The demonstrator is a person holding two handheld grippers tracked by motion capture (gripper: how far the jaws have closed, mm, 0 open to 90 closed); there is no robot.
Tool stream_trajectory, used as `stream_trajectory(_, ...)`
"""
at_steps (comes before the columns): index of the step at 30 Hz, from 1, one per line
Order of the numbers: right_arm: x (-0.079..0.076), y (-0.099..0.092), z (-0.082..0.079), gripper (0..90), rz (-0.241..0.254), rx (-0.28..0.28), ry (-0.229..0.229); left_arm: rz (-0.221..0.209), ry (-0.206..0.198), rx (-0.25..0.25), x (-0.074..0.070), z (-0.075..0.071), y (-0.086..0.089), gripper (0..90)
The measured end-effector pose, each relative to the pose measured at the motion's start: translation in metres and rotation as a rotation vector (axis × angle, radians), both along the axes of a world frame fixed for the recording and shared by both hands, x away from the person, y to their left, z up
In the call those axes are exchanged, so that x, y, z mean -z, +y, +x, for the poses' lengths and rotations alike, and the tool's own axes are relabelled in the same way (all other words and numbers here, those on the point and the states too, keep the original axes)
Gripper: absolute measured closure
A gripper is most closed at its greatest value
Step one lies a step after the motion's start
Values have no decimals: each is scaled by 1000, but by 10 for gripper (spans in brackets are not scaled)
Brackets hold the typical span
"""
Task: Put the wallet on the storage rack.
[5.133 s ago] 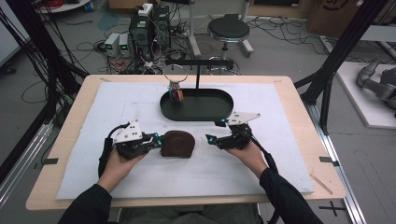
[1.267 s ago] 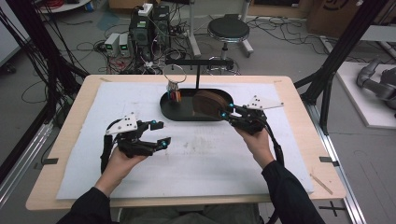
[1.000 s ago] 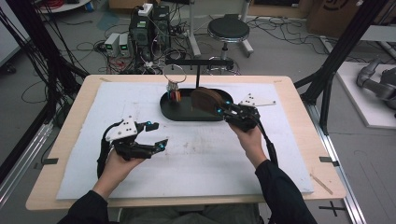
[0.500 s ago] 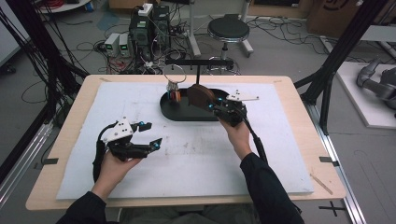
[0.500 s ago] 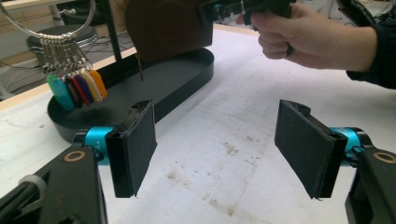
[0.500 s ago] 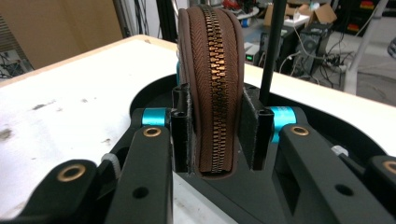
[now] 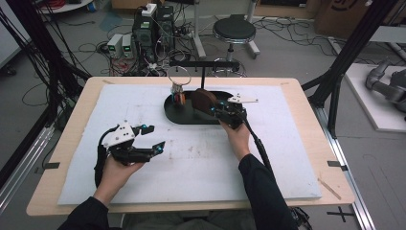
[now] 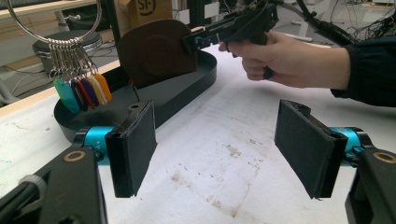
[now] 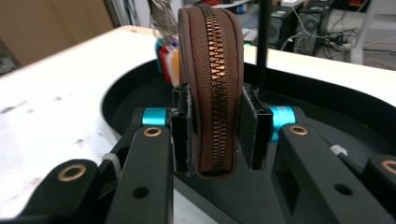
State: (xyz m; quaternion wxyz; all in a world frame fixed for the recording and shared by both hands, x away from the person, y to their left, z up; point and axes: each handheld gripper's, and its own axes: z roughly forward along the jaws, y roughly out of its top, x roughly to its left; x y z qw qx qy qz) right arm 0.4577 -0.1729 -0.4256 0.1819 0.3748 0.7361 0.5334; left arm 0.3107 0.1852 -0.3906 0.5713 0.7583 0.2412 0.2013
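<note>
Brown zip pouch clamped upright over the black tray

We see the right gripper (image 7: 218, 107) closed on a brown leather-look zip pouch (image 9: 211, 88) — its two black pads press the flat sides, and the brass-coloured zipper runs up the rounded edge facing the camera. The pouch stands on edge above the oval black tray (image 7: 184, 115), near a metal ring of coloured key tags (image 8: 81, 91) hanging from a thin black stand (image 7: 203, 64). Our left gripper (image 7: 149, 138) is held over the white, faintly stained foam mat (image 7: 201, 163) that covers the wooden tabletop (image 7: 306, 120); its flat rectangular pads stand wide apart — nothing between them — well apart from the tray.
</note>
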Motion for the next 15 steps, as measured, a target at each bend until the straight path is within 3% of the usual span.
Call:
stream_trajectory(5, 3, 0, 2, 701, -21, 37, -26, 6, 0, 4, 1, 1, -2, 293)
stream_trajectory(9, 8, -2, 5, 699, -87, 75, 3, 6, -3, 12, 2, 1, -4, 293)
stream_trajectory(11, 9, -5, 6, 698, -72, 77, 22, 3, -4, 13, 2, 1, -4, 293)
stream_trajectory(15, 9, -3, 6, 688, -94, 91, 2, 4, -1, 15, 2, 2, -4, 293)
